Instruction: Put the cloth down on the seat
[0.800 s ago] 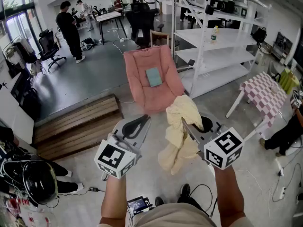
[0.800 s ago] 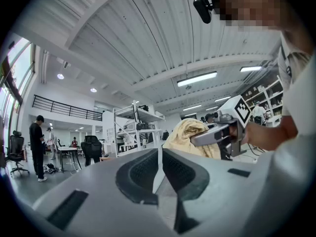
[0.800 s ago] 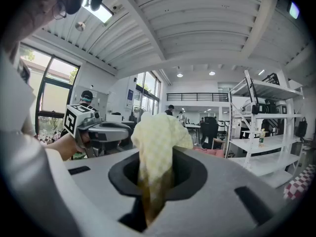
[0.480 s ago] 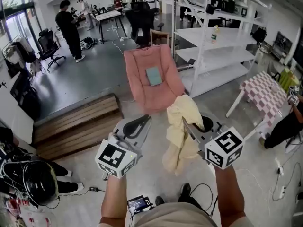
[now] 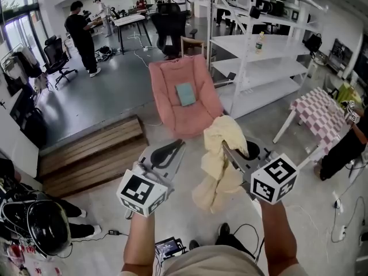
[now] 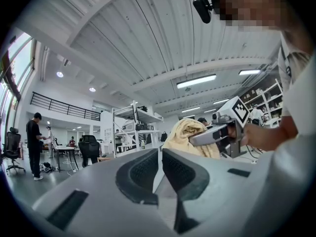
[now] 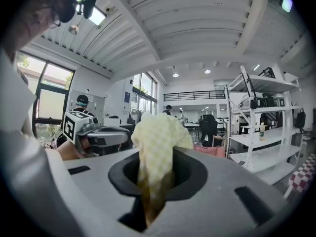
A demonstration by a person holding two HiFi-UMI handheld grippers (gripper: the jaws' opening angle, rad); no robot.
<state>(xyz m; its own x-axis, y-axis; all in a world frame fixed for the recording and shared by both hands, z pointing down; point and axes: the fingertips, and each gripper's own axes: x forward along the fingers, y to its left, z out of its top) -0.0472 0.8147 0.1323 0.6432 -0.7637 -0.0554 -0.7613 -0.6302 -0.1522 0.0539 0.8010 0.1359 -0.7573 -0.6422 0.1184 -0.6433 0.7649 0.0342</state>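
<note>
Pale yellow cloth, pink seat

The cloth (image 5: 218,160) is pale yellow with a fine check weave. The seat (image 5: 172,105) is pink with a teal pad (image 5: 186,94). The left claw (image 5: 177,147) and right claw (image 5: 225,148) are grey, and their cubes are black-and-white.

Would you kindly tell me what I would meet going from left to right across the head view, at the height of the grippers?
wooden platform → left gripper → yellow cloth → checkered table
</note>
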